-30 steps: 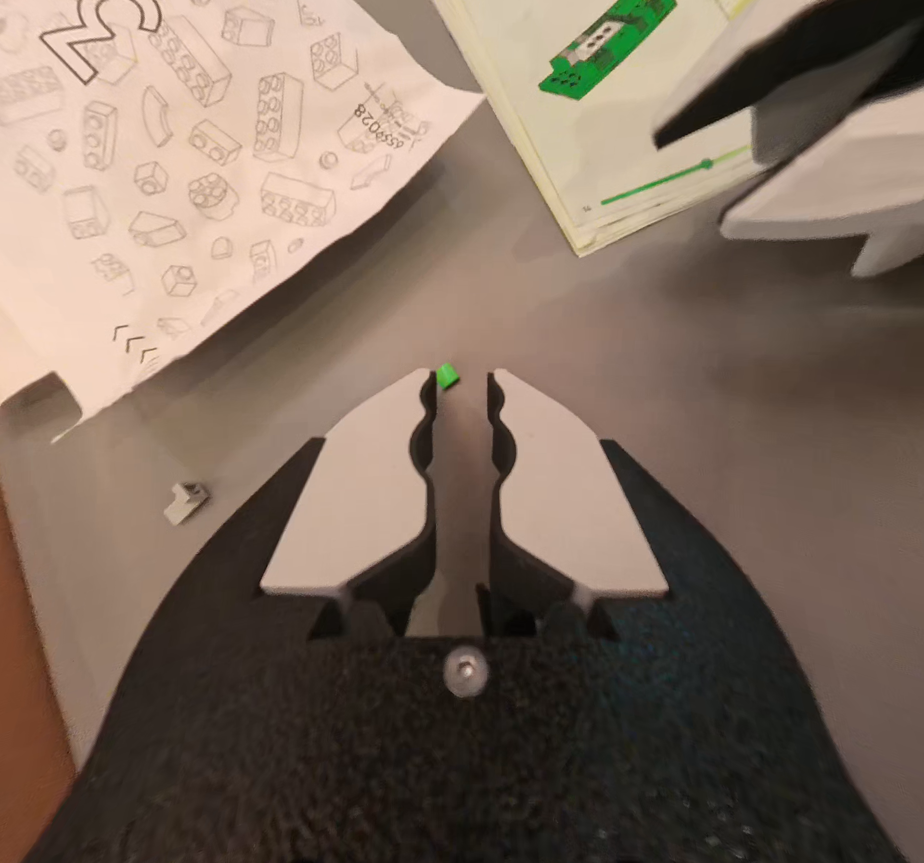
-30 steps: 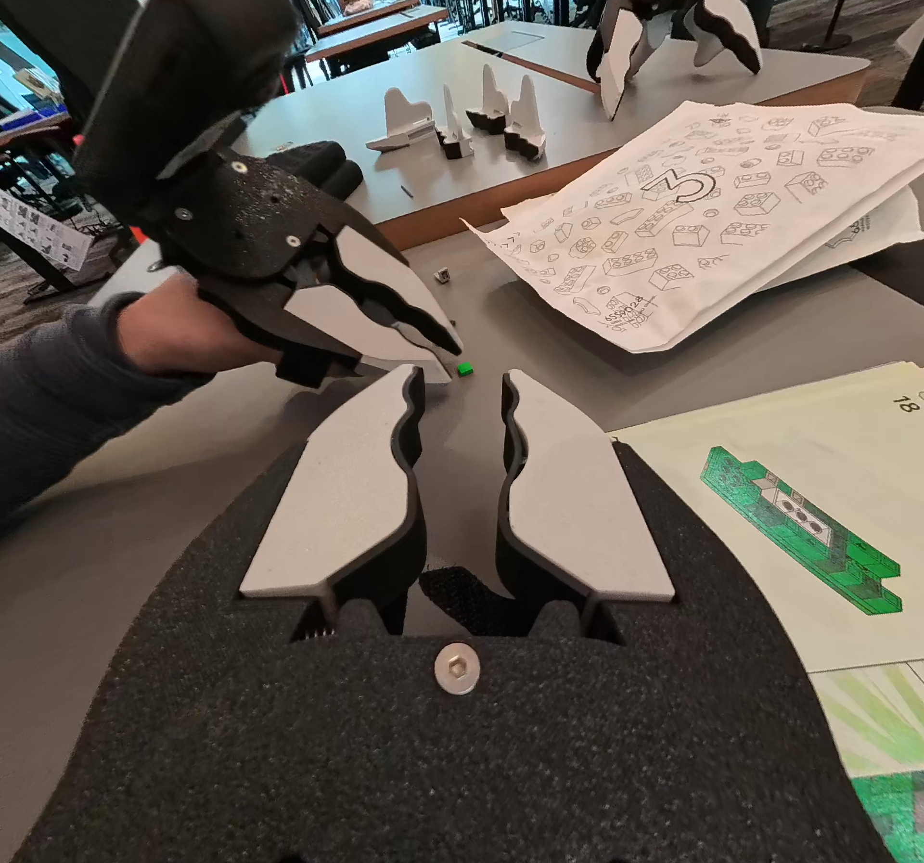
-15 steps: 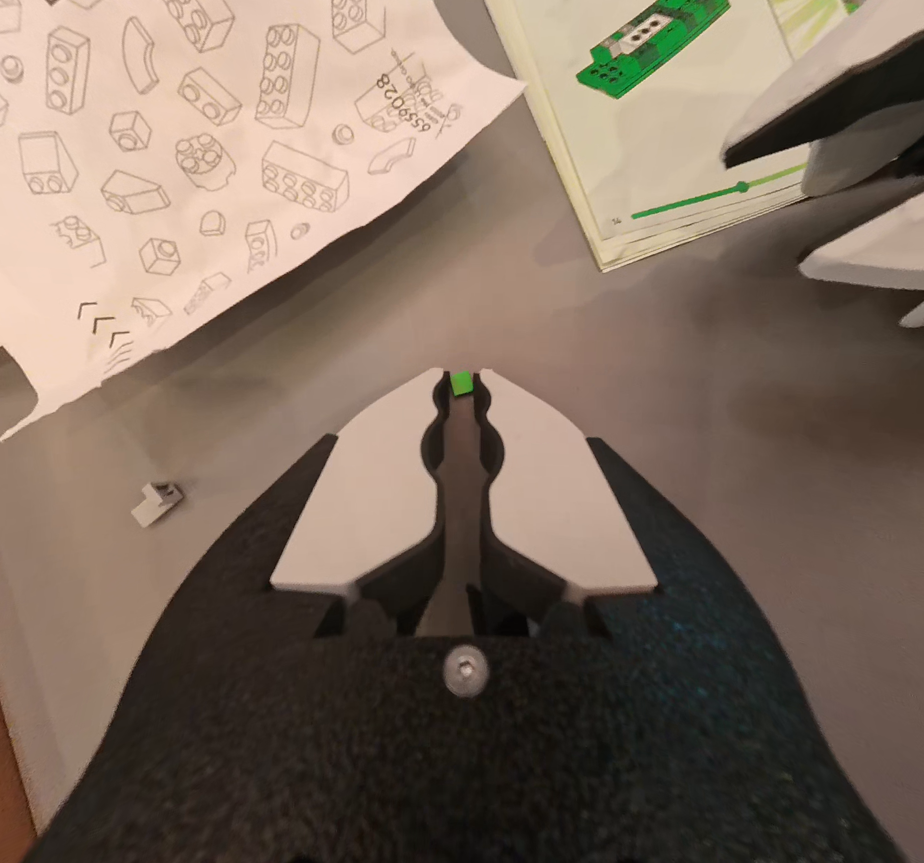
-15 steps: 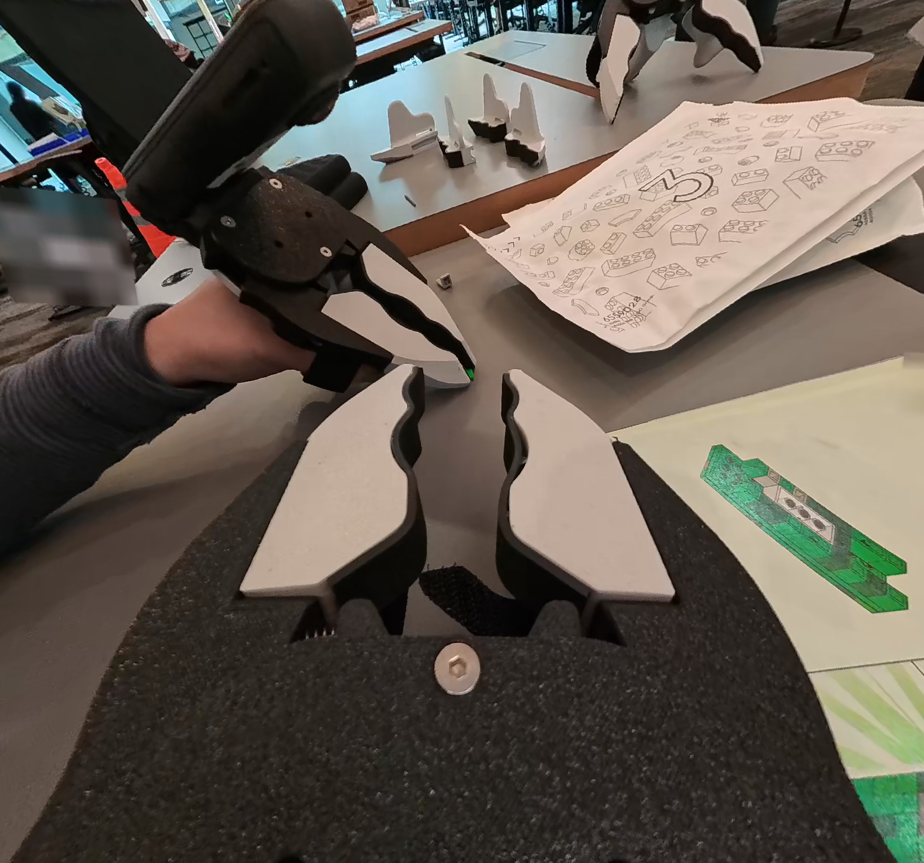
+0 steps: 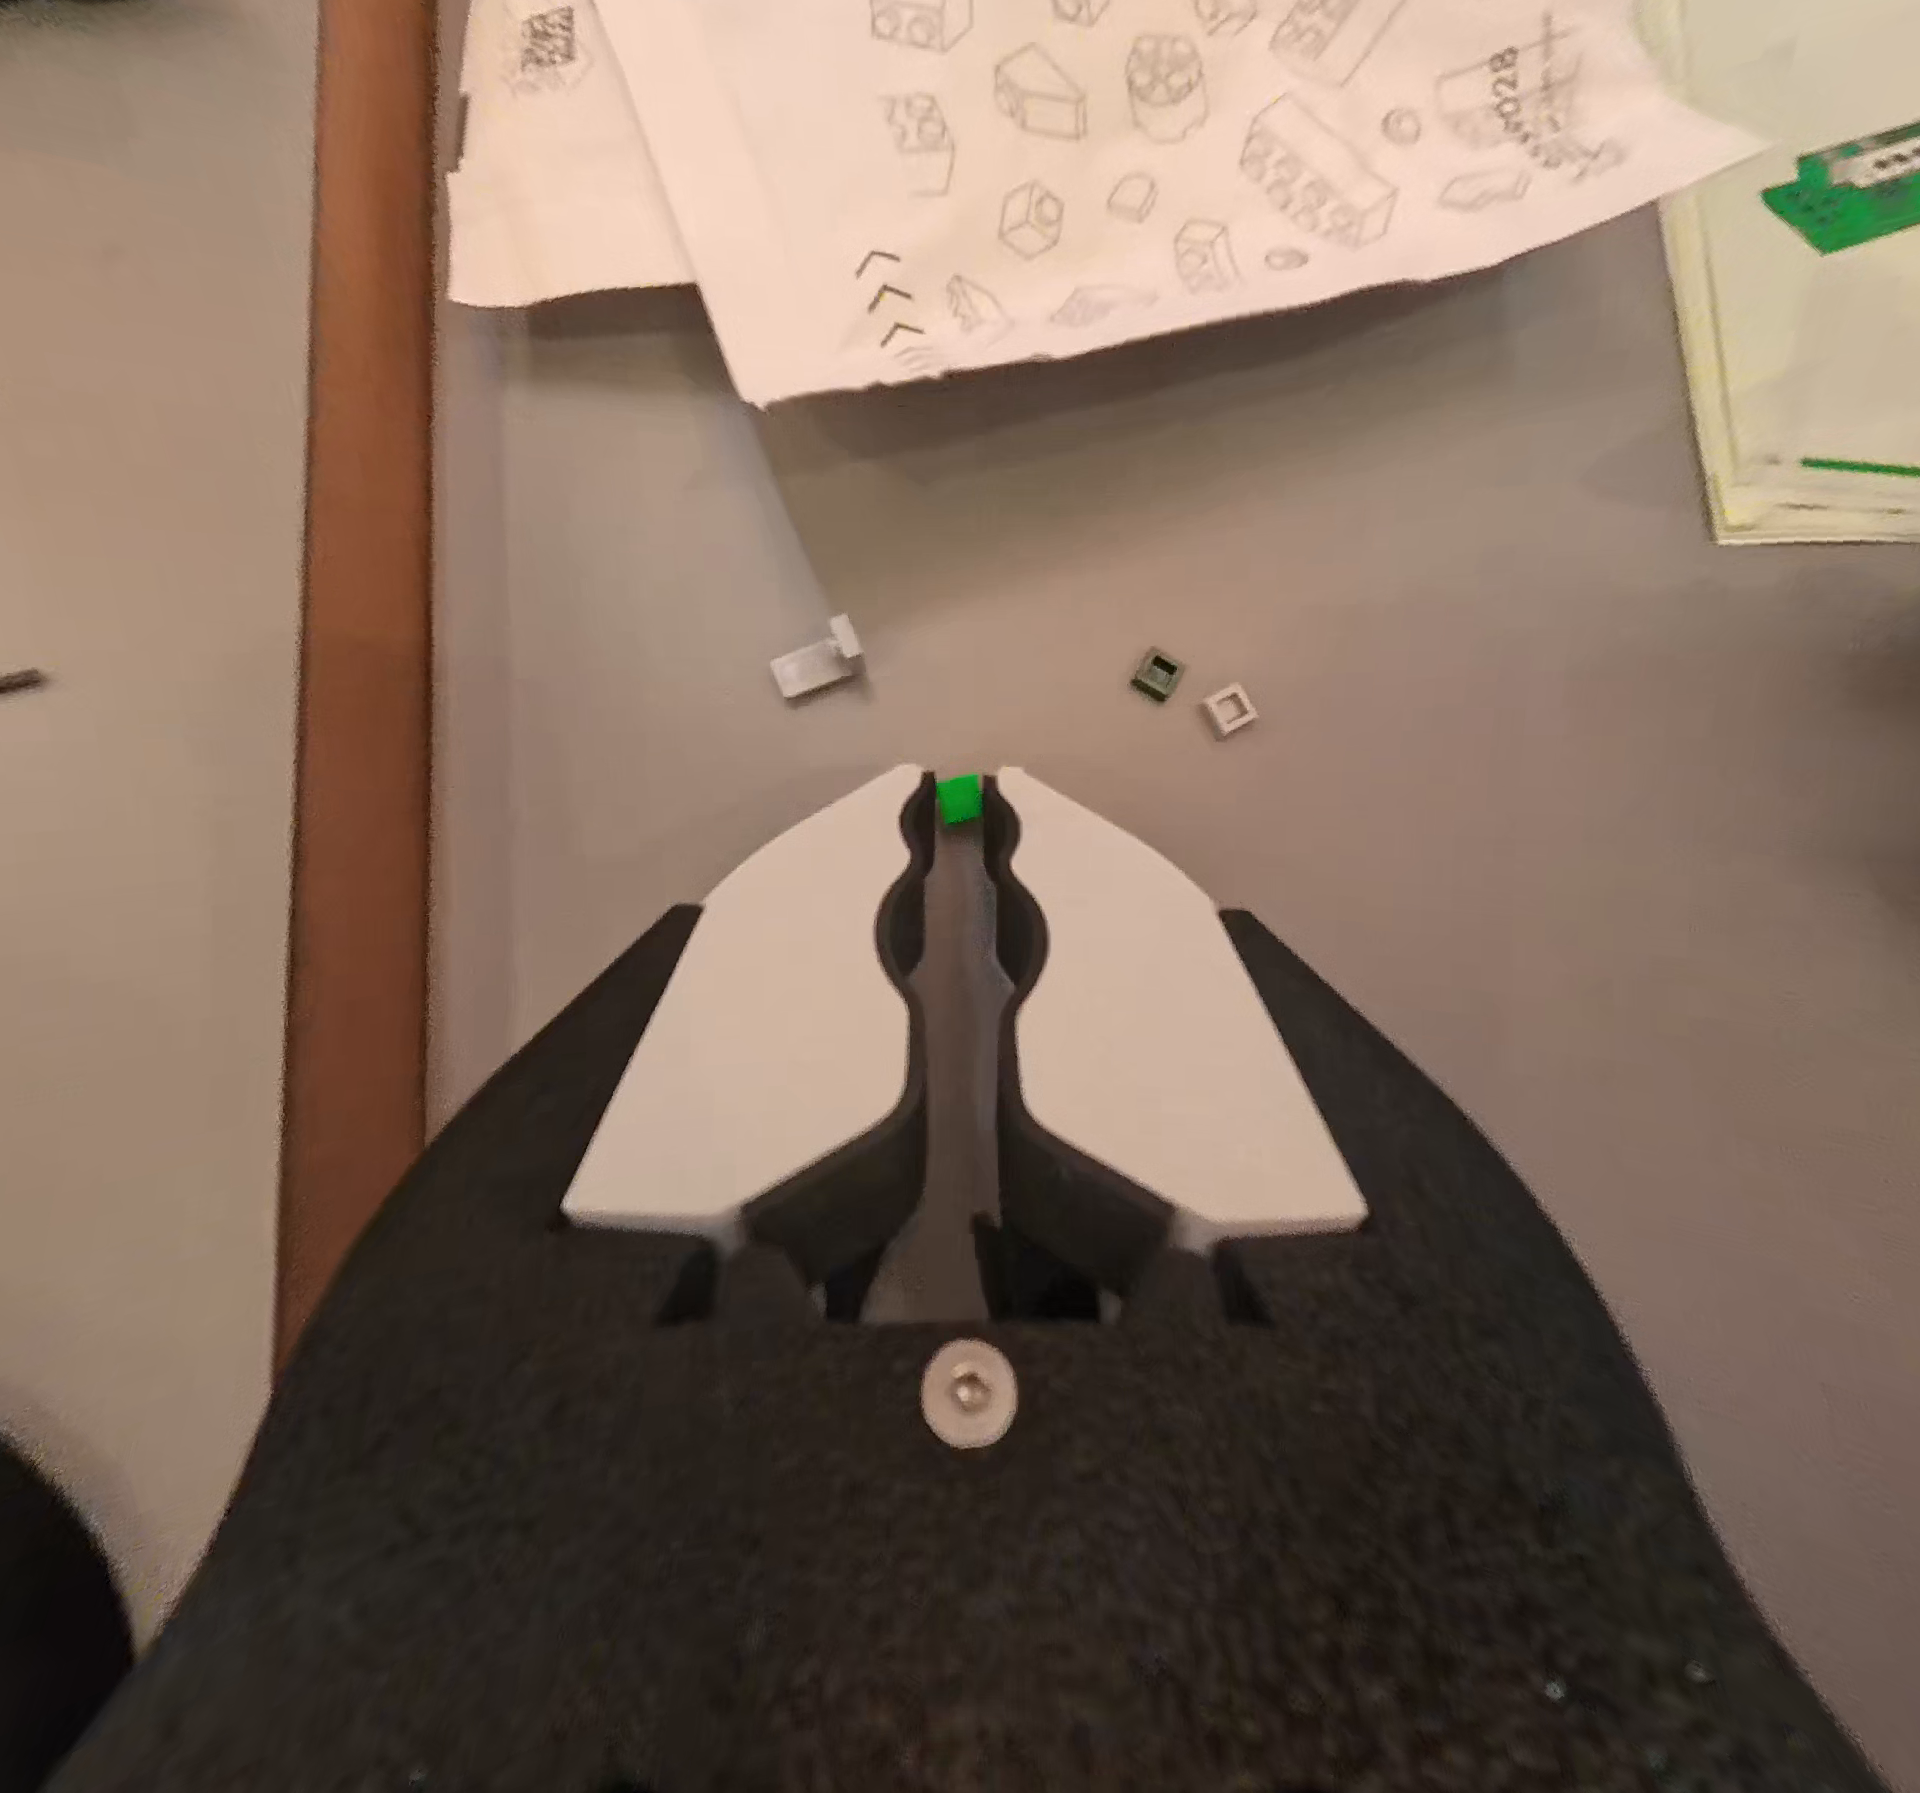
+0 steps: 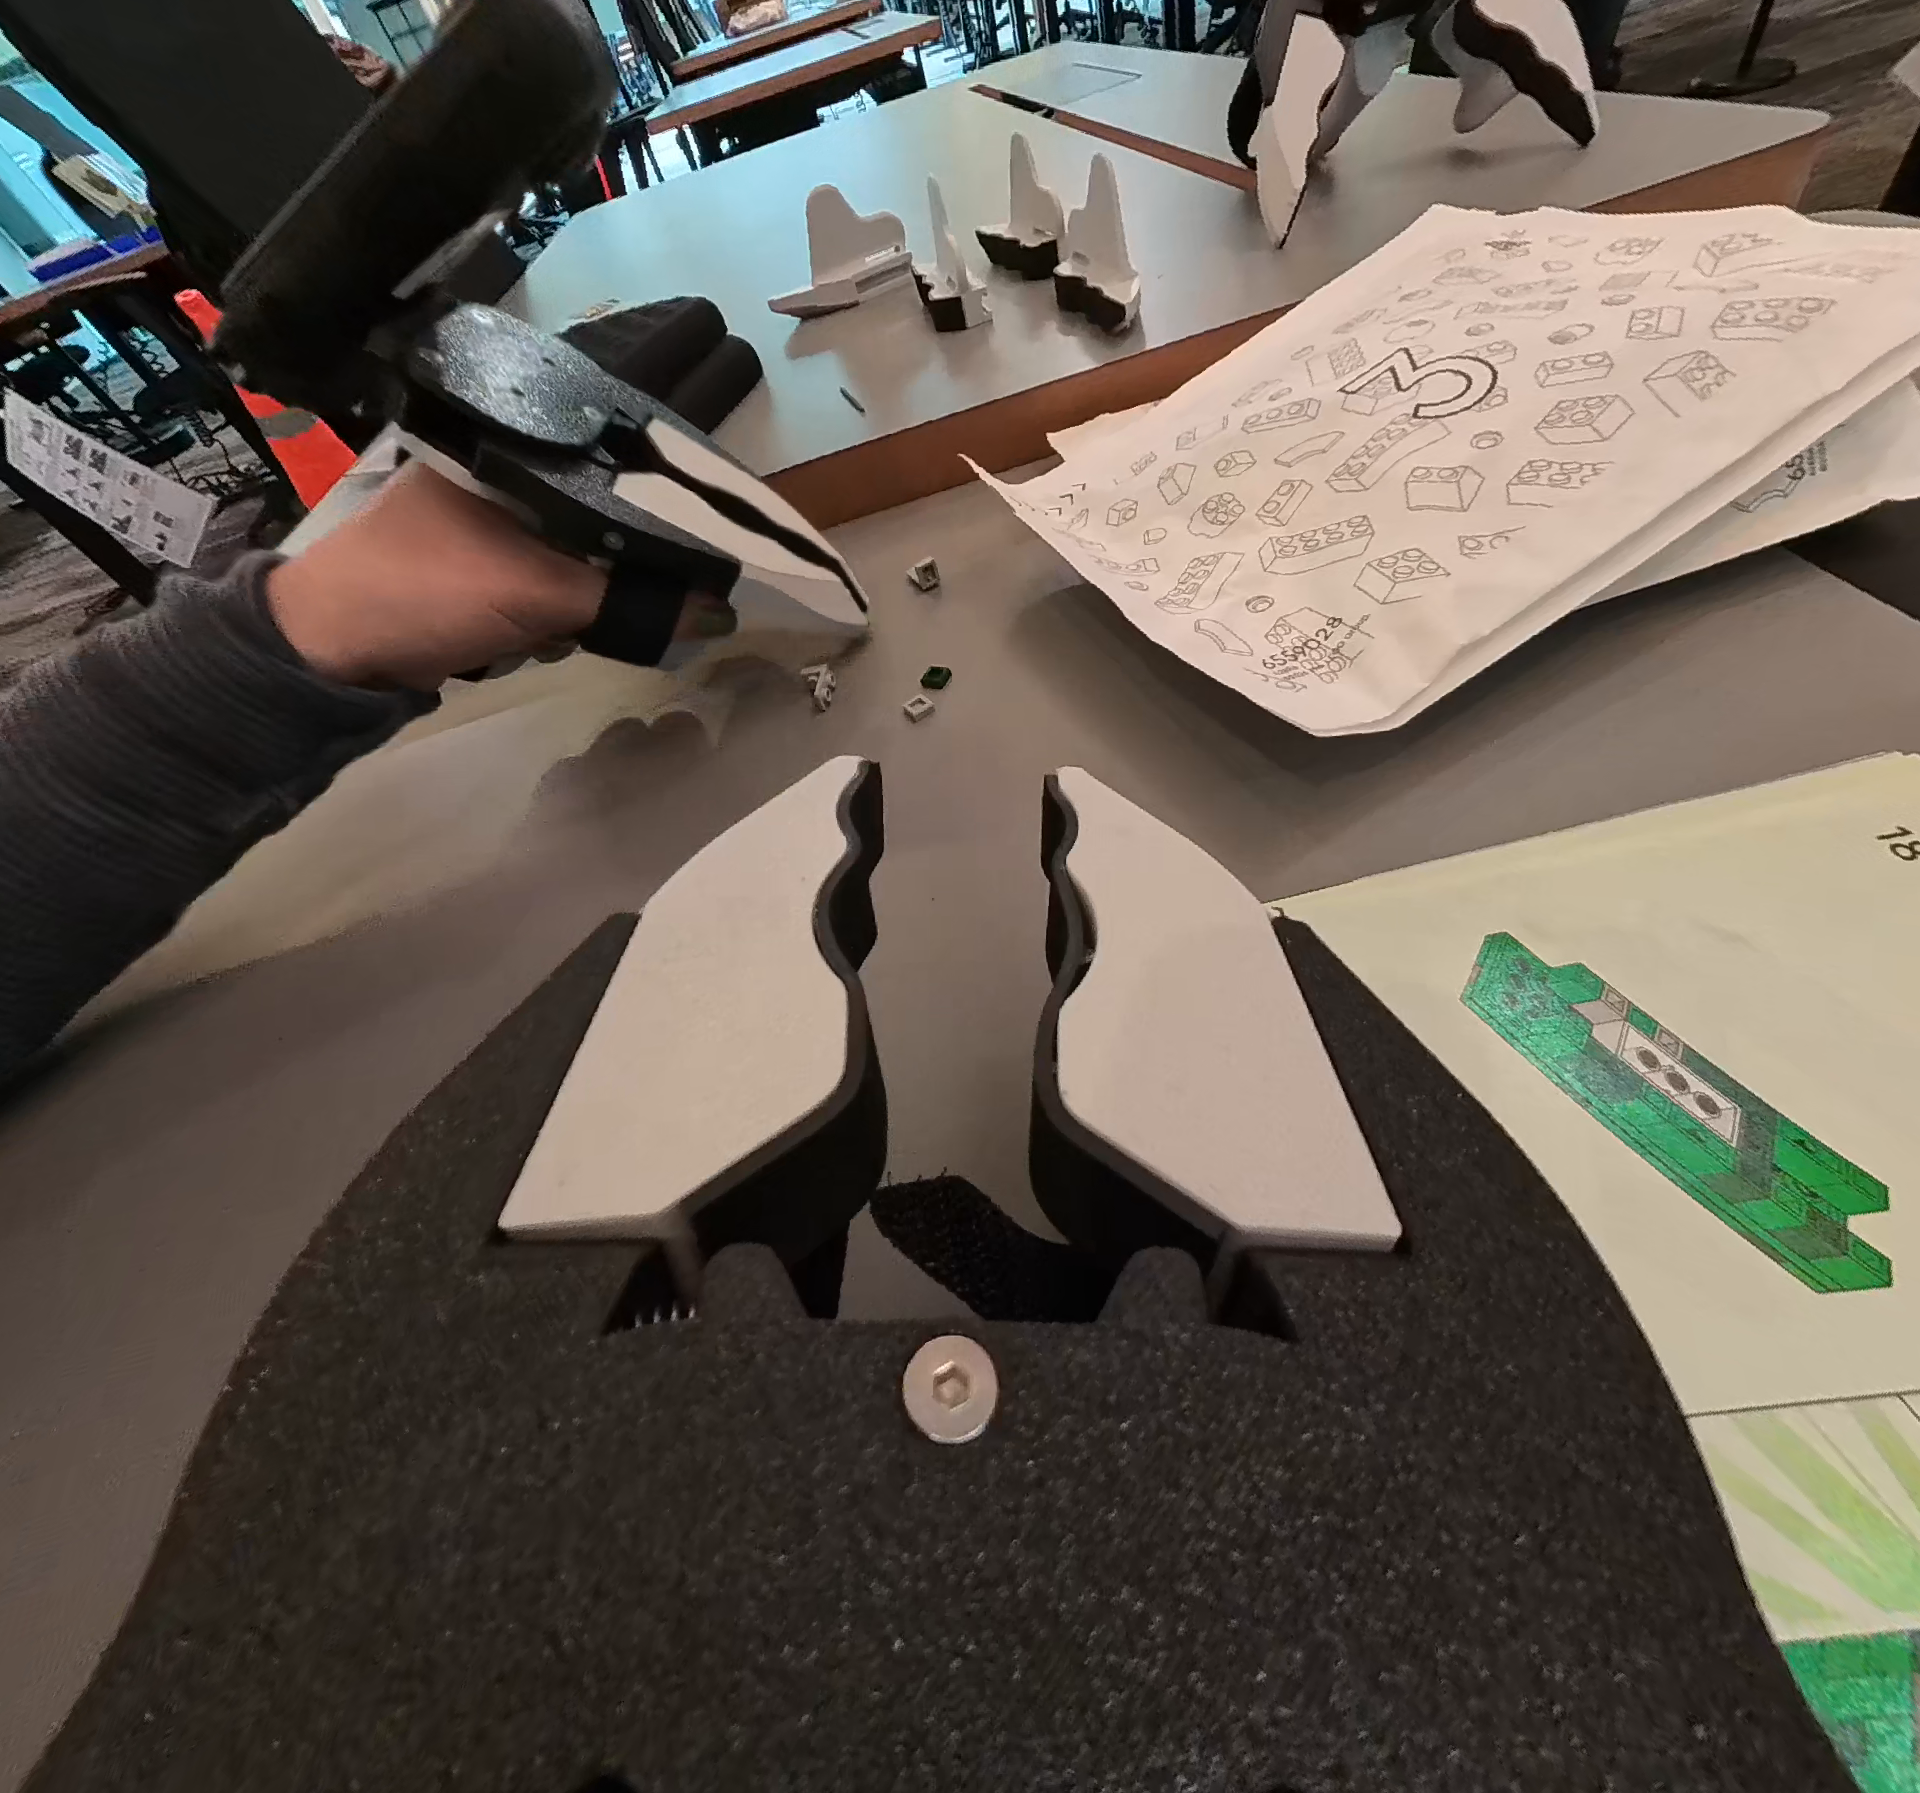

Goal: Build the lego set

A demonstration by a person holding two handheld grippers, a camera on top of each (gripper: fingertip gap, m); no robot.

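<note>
Pinching a tiny green piece (image 5: 957, 799) right at the tips, our left gripper (image 5: 958, 787) hangs above the table; loose pieces, a dark one (image 5: 1156, 675) included, lie just ahead of its fingers. Our right gripper (image 6: 961, 779) sits spread and empty, farther off.

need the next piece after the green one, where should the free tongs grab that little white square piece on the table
Take the white square piece across two opposite flat side walls, coming straight down from above. It lies flat on the grey table, so only its low sides offer grip. The dark green piece sits close beside it, so set the open right tongs on the walls away from that neighbour.
</note>
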